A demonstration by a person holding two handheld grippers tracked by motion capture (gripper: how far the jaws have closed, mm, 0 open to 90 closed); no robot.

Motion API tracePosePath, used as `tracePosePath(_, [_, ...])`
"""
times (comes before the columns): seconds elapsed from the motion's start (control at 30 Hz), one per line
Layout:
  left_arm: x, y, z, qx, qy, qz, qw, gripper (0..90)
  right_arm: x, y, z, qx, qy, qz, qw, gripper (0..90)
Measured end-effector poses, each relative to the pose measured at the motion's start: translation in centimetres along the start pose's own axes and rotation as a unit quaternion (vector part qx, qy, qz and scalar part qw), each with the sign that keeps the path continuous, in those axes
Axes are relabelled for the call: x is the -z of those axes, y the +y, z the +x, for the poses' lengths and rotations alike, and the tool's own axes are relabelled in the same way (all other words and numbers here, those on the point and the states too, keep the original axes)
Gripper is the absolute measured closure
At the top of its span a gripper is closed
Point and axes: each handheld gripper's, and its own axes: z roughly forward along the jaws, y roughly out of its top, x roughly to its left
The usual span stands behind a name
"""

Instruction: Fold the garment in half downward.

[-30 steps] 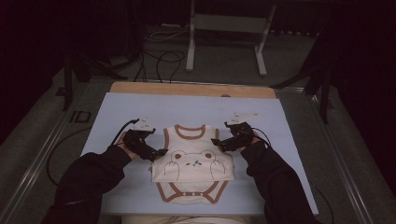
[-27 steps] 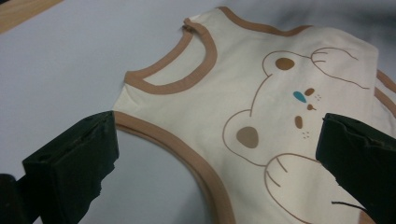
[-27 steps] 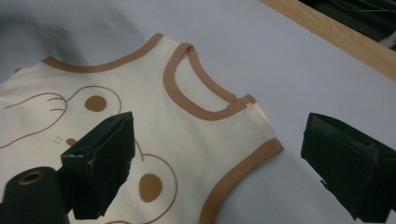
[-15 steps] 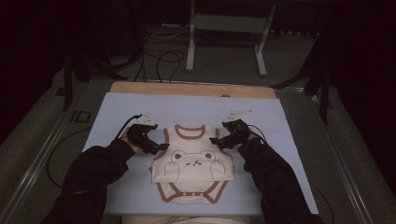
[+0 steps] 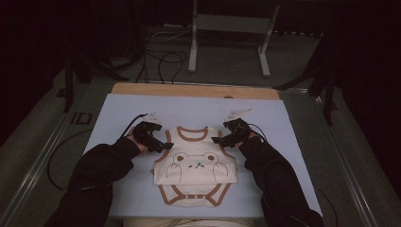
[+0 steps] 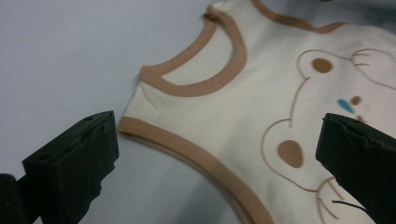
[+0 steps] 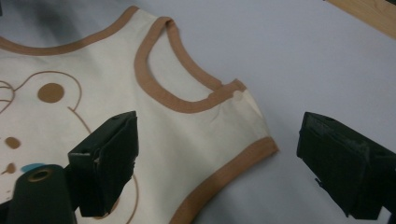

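Item: bodysuit (image 5: 195, 163), cream w/ brown trim, bear print, lying flat face-up on mat (image 5: 118, 113), near the person's edge, neck away from person.
Mat: pale blue sheet over table (image 5: 189, 90); wood strip bare at far edge.
L gripper (image 5: 161, 145): at garment's left shoulder/armhole. Jaws wide apart, holding nothing; left gripper view has one jaw over bare mat, other over the bear's cheek, armhole trim (image 6: 187, 149) between them.
R gripper (image 5: 218, 140): at right shoulder, mirrored. Jaws also spread wide, nothing held; right gripper view has shoulder corner (image 7: 252, 121) and sleeve trim between jaws.
Step (judged): about to pinch both shoulders, likely for a fold or lift.
How to do well:
- lower both together so jaws straddle the trim, one jaw on mat side, one on cloth.
- bite the banded edge, not plain body; trim is thicker, less slip.
- take both layers at shoulder, else front peels off back.
- match depth L/R, so garment lifts square.
- close before lifting; don't drag, mat may ruck.
Risk: shallow bite lets the corner slip out; uneven grip skews fold.
Crotch snaps (image 5: 194, 196): closed, as far as can be told.
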Motion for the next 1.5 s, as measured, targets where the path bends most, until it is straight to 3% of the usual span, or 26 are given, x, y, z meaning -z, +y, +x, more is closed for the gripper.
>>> tracePosePath(0.07, [-0.3, 0.1, 0.2, 0.002, -0.002, 0.003, 1.0, 0.1, -0.2, 0.0, -0.2, -0.001, 0.0, 0.002, 1.0, 12.6])
tracePosePath(0.3, [-1.5, 0.2, 0.8, -0.02, 0.011, 0.034, 0.9992, 0.2, -1.0, 0.0, -0.8, 0.002, -0.003, 0.01, 0.9999, 13.1])
tracePosePath(0.37, [-1.7, 0.3, 1.1, -0.017, 0.018, 0.039, 0.9989, 4.5, -1.2, 0.0, -1.0, 0.002, -0.006, 0.018, 0.9998, 13.1])
tracePosePath(0.5, [-2.1, 0.3, 1.6, -0.014, 0.008, 0.039, 0.9991, 7.4, -1.8, -0.1, -1.4, -0.005, 0.002, 0.024, 0.9997, 13.9])
tracePosePath(0.77, [-2.6, 0.4, 2.7, -0.002, 0.019, 0.032, 0.9993, 17.5, -2.6, 0.1, -2.3, -0.005, 0.008, 0.032, 0.9994, 27.5])
tracePosePath(1.0, [-3.2, 0.2, 3.4, -0.002, 0.025, 0.048, 0.9985, 29.2, -3.2, -0.1, -3.1, -0.01, 0.005, 0.038, 0.9992, 41.5])
tracePosePath(1.17, [-3.6, 0.0, 3.7, 0.002, 0.028, 0.052, 0.9983, 40.2, -3.8, -0.6, -3.6, -0.013, 0.001, 0.045, 0.9989, 45.3])
tracePosePath(1.37, [-4.0, 0.0, 3.7, 0.003, 0.04, 0.053, 0.9978, 46.6, -4.4, -0.9, -3.7, -0.018, -0.003, 0.053, 0.9984, 47.3])
tracePosePath(1.5, [-4.3, 0.3, 3.4, -0.007, 0.045, 0.065, 0.9968, 51.4, -4.5, -0.8, -3.6, -0.011, -0.009, 0.053, 0.9985, 52.6])
